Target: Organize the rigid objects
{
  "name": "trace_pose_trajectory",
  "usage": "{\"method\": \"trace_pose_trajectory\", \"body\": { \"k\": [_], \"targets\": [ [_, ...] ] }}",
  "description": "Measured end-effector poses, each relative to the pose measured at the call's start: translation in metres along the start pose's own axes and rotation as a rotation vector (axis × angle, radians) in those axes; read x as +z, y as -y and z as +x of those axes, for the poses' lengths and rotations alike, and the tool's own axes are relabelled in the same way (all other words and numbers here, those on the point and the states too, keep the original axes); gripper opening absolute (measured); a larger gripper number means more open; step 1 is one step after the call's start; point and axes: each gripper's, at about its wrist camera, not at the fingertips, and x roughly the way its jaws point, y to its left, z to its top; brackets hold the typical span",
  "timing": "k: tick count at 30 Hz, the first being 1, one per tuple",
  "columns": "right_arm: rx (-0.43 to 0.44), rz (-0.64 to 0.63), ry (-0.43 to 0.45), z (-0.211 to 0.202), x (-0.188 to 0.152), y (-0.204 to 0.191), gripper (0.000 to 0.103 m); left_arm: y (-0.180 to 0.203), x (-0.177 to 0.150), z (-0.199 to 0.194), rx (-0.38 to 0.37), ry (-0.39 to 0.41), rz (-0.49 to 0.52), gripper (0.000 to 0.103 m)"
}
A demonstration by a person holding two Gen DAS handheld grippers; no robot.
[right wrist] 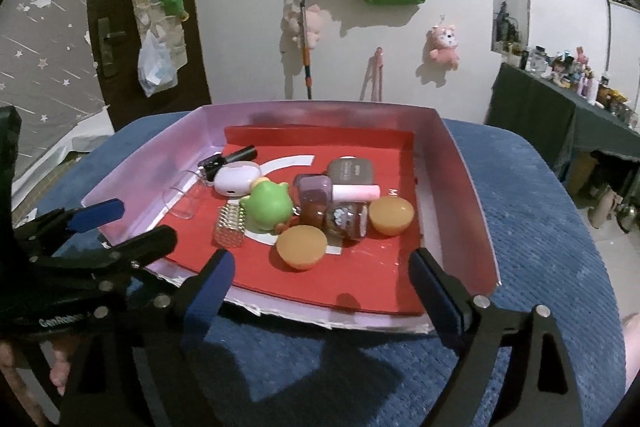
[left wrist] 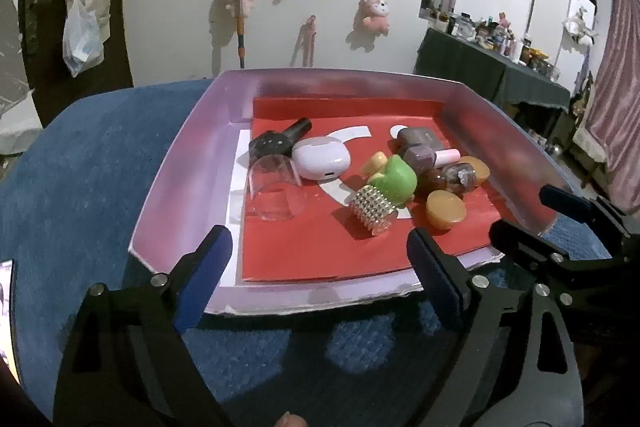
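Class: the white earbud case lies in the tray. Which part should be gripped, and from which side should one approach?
Probably grip the white earbud case across its shorter width, pads on the two long rounded sides, coming down from above. It lies flat on the red liner; the clear cup and black bottle crowd its left, so a level approach looks blocked.

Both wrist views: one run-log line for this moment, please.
left tongs: open, empty | right tongs: open, empty | tray: holds all items

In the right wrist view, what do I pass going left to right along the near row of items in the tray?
Clear cup → studded silver cylinder → near orange cap → far orange cap.
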Motion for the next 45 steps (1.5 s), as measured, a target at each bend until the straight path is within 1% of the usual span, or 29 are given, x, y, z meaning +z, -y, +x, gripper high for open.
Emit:
{"method": "trace_pose_trajectory", "body": {
  "k": [2,6,11,20,25,33,38,45],
  "targets": [
    [-0.013,0.005,0.006,0.0,-0.003,0.001,0.096,-0.002,-0.003,0.0,0.004,0.003,-0.007,0.096],
    [-0.028,0.023,0.019,0.0,-0.01,0.004,0.102,-0.005,-0.009,0.001,0.006,0.004,-0.013,0.098],
    [-0.049,0.012,0.041,-0.001,-0.013,0.002,0.103,-0.004,-0.011,-0.003,0.01,0.039,-0.005,0.103],
    [-0.055,0.019,0.047,-0.001,-0.013,0.004,0.103,-0.001,-0.015,-0.003,0.029,0.051,0.022,0.103],
    [-0.045,0.027,0.05,-0.002,-0.013,0.006,0.103,0.002,-0.016,-0.001,0.054,0.039,0.035,0.103],
    [-0.035,0.035,0.054,-0.003,-0.014,0.008,0.103,-0.007,-0.016,0.002,0.014,0.005,-0.01,0.103],
    [-0.035,0.035,0.054,-0.003,-0.014,0.009,0.103,-0.011,-0.016,0.004,0.011,-0.007,-0.037,0.103],
    [-0.034,0.036,0.053,-0.003,-0.014,0.008,0.103,-0.011,-0.017,0.004,0.016,-0.005,-0.033,0.103]
  ]
}}
